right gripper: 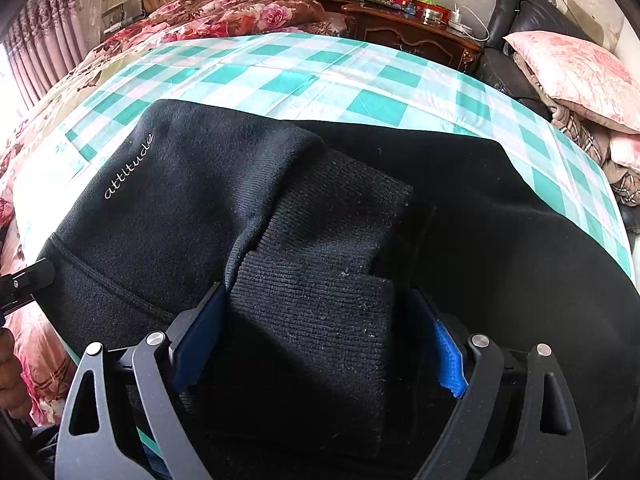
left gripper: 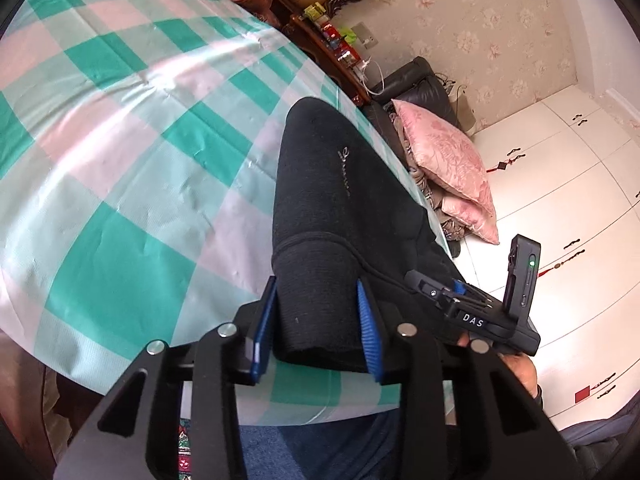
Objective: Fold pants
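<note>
Lying at the near edge of the checked sheet (left gripper: 120, 140), on the side toward the person, the black pants (left gripper: 320, 184) are seen already doubled over. At that edge the left gripper (left gripper: 316, 332) is closed on a ribbed band (left gripper: 316, 280) of the pants: the cloth fills the whole gap and is touched by both blue pads (left gripper: 368, 332).

From this claw the garment's long axis runs straight ahead, away over the sheet, so a lift or drag along that line is judged to be what the next fold depends on.

Further right along the same sheet edge, the right gripper (right gripper: 320, 344) is held spread wide and tilted steeply down. A ribbed cuff (right gripper: 312, 312) sits between its jaws, but a dark gap is left on the right side, so nothing is judged to be pinched yet. Each end is nearest to its own hand.

Only a narrow, foreshortened strip of cloth is given by the left wrist view. In the right wrist view the stacked layers, the cuffs laid on top and the white lettering (right gripper: 128, 166) are shown, with the left claw's tip at the pants' left edge.
</note>
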Tool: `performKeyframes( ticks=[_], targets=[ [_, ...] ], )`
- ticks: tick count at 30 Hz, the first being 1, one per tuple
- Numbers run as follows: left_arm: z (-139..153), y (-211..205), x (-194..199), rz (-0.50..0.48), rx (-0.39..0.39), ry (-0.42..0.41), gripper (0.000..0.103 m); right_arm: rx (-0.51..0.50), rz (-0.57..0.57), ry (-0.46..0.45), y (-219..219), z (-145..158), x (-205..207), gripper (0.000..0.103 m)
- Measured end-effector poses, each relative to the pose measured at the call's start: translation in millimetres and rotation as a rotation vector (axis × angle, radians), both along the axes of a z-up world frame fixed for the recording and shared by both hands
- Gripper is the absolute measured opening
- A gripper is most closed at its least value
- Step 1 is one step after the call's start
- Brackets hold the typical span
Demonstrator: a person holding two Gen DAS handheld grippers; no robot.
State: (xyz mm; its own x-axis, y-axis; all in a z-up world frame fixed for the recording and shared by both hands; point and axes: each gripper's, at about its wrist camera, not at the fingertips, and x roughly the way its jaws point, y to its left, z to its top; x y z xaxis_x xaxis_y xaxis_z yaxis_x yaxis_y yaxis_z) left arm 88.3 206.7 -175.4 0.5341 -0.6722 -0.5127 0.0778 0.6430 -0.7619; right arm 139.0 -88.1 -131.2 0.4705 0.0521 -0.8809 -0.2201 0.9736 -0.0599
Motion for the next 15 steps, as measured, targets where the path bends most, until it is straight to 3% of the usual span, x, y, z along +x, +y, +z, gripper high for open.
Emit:
performKeyframes(
  ticks=[3,6,10,12,15],
  targets=[
    [12.0,-5.2,-4.1,0.01,0.06,-0.025,0.035,-0.008,0.006,-0.007,9.1,25.1,2.0,0.087],
    [28.6,-13.9,-9.5,0.023,0.141,-0.068,0.034,0.061,0.077,0.002,31.3,56.1,12.3,0.089],
    [51.4,-39.0,-19.4,0.035,0.344,-0.15,0.034,0.095,0.156,0.183,79.0,59.7,43.3,0.089],
    [61.4,-55.6,-26.2,0.039,0.466,-0.204,0.034,0.101,0.207,0.236,105.8,60.4,55.6,0.089],
    [69.5,-73.8,-29.6,0.042,0.588,-0.243,0.034,0.061,0.258,0.269,140.2,59.2,68.5,0.089]
  ],
)
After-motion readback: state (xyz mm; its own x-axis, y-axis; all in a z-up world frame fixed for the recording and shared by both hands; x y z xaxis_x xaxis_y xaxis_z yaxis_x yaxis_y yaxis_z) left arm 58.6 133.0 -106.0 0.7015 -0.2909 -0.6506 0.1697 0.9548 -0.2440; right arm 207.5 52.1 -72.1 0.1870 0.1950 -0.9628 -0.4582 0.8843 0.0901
